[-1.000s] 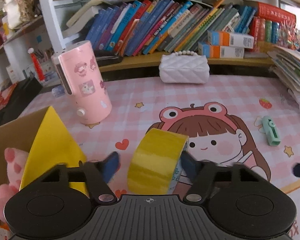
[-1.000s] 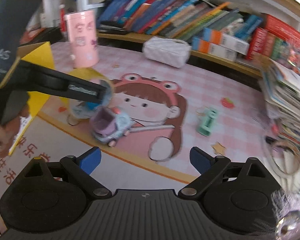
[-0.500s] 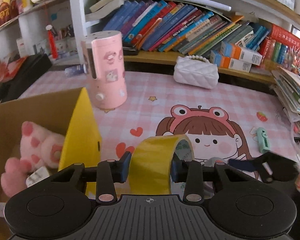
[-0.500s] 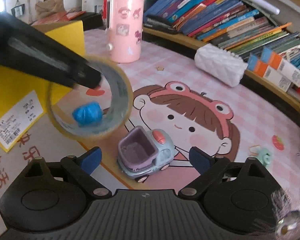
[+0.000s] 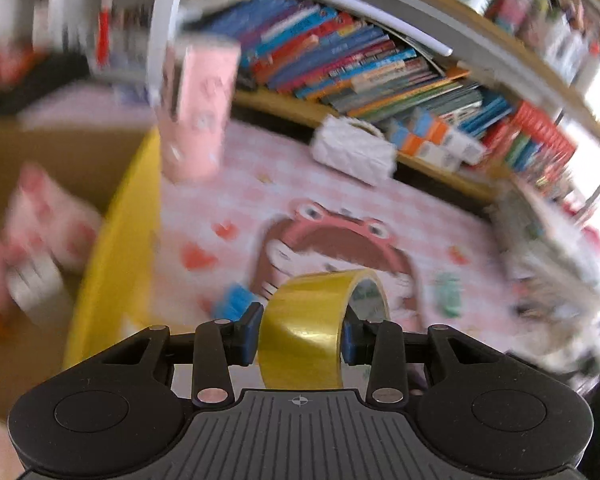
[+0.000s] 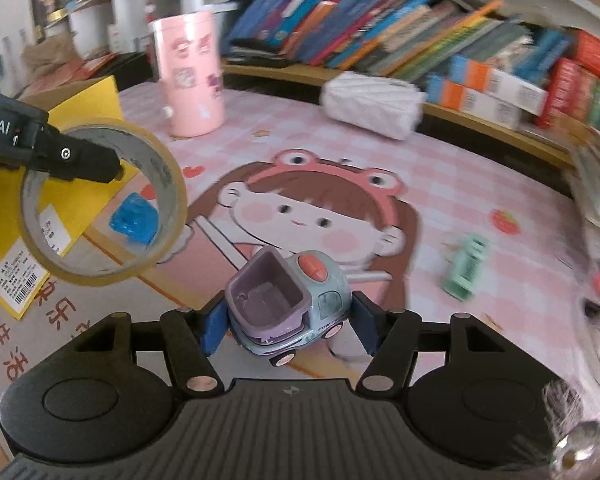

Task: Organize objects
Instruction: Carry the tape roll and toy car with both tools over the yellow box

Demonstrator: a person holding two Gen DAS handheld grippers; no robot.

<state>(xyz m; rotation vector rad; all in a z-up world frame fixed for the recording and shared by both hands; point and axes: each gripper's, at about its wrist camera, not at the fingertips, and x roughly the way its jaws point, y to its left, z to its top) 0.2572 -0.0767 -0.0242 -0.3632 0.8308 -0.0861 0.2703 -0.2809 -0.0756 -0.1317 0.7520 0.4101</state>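
My left gripper [image 5: 298, 334] is shut on a yellow tape roll [image 5: 304, 328] and holds it in the air beside the cardboard box [image 5: 60, 160] with yellow flaps. The roll also shows in the right wrist view [image 6: 100, 200], held up at the left. My right gripper [image 6: 288, 322] has its blue pads on both sides of a small blue-grey toy car [image 6: 286, 304] with a purple tub, on the pink cartoon mat [image 6: 440, 184]. Its jaws stand close against the car.
A pink cylinder [image 6: 190, 76] stands at the back left. A white quilted purse [image 6: 372, 102] lies before the bookshelf. A green stapler-like item [image 6: 466, 266] lies at the right. A blue crumpled thing [image 6: 134, 220] lies by the box. Pink plush paws [image 5: 48, 216] sit in the box.
My left gripper has lifted the tape roll and swung towards the box; its view is blurred. My right gripper has moved down around the toy car and closed in on it.
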